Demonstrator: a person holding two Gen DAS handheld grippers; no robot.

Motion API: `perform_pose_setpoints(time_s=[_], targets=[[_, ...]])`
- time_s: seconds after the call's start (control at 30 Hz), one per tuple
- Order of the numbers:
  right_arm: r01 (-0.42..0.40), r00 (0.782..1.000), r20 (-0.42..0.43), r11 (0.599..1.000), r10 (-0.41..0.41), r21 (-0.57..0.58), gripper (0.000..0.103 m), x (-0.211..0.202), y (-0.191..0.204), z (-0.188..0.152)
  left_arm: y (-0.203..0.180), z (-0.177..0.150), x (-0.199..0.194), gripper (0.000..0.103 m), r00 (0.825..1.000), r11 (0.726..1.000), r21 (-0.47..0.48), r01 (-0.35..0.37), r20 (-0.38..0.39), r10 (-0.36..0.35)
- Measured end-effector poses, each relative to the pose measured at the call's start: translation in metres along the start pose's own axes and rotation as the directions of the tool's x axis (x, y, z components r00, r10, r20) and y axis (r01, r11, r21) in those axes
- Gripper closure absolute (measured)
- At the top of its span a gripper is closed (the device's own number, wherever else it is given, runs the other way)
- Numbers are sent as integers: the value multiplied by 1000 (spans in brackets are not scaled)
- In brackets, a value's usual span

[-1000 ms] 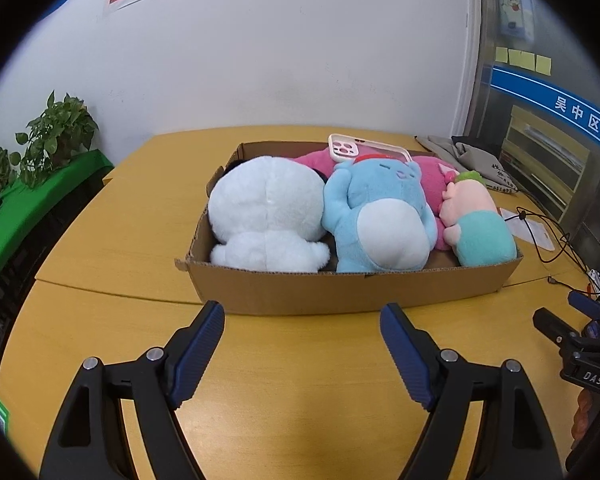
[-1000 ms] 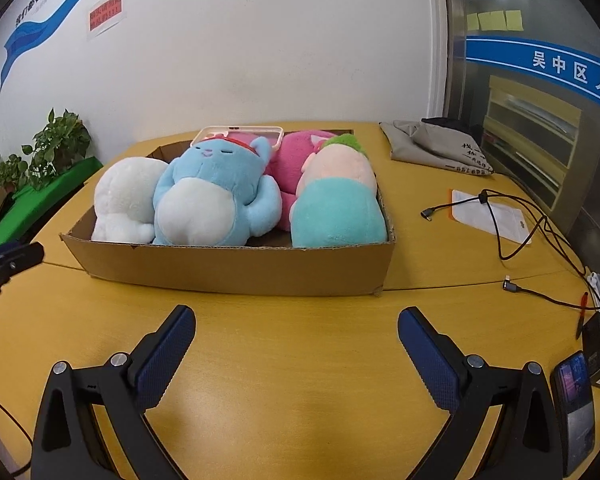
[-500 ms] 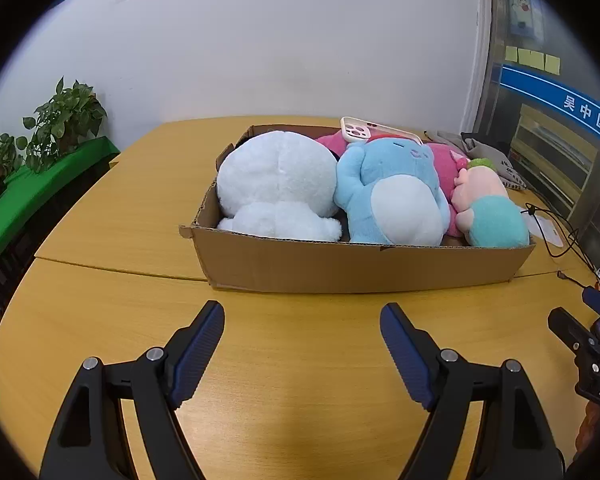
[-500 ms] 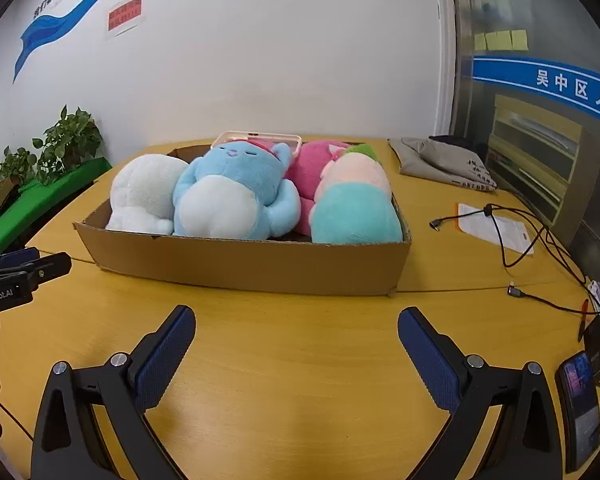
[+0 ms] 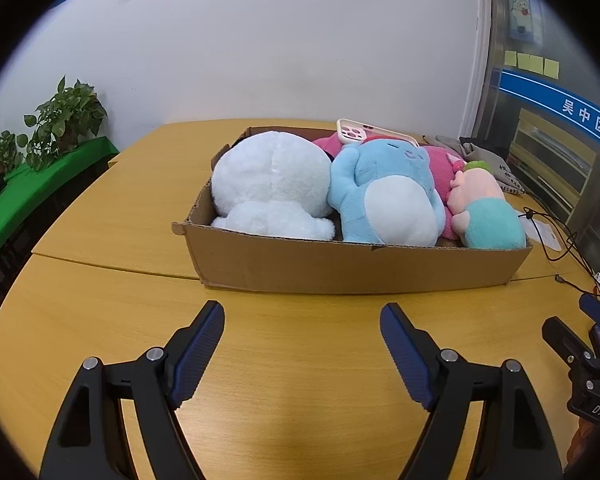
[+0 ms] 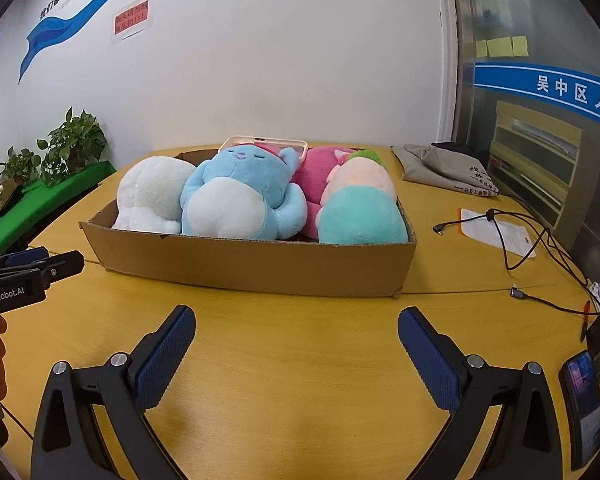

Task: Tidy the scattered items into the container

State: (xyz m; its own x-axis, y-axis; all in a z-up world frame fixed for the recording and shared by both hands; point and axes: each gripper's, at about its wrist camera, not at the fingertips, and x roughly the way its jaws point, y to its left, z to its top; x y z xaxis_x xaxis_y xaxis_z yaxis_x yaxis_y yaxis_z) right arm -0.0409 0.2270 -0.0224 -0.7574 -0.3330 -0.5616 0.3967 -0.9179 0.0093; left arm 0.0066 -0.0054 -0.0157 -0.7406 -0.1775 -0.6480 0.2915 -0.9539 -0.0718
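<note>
A shallow cardboard box (image 5: 356,268) (image 6: 260,268) sits on the wooden table, packed with soft toys. In it lie a white plush (image 5: 272,184) (image 6: 148,196), a blue plush (image 5: 384,196) (image 6: 240,196), a pink plush (image 5: 440,168) (image 6: 320,172) and a teal-and-peach plush (image 5: 488,216) (image 6: 360,212). A pale phone case (image 5: 364,136) (image 6: 264,144) rests on top at the back. My left gripper (image 5: 302,312) hovers open over bare table in front of the box. My right gripper (image 6: 296,316) is open too, empty, short of the box's front wall.
Right of the box lie a grey cloth bag (image 6: 448,168), a white packet with black cables (image 6: 500,232) and a phone (image 6: 584,392) at the near right. Potted plants (image 5: 64,120) stand on a green ledge at the left.
Both views have tilted and drifted a little, so the box sits slightly higher and more to the right in frame. Both grippers stay open and empty.
</note>
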Motion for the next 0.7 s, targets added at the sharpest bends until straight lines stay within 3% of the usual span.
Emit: perform_pose_setpoints(time_s=[0.27,0.47,0.7], targets=[[17,1000,-25,1000,-17,4,0,8,-6,-3,3,-5,11,23,999,999,-17,-27,-32,26],[21,999,-30,1000,-21,-9,0,11,-2,-3,0,-3,-1,23,1000,1000,-19,6,20,-6],[9,999,-37,999,-10,-31,0,14,5,-4,-4,-3,6,23,1000,1000,11,4,1,-4]])
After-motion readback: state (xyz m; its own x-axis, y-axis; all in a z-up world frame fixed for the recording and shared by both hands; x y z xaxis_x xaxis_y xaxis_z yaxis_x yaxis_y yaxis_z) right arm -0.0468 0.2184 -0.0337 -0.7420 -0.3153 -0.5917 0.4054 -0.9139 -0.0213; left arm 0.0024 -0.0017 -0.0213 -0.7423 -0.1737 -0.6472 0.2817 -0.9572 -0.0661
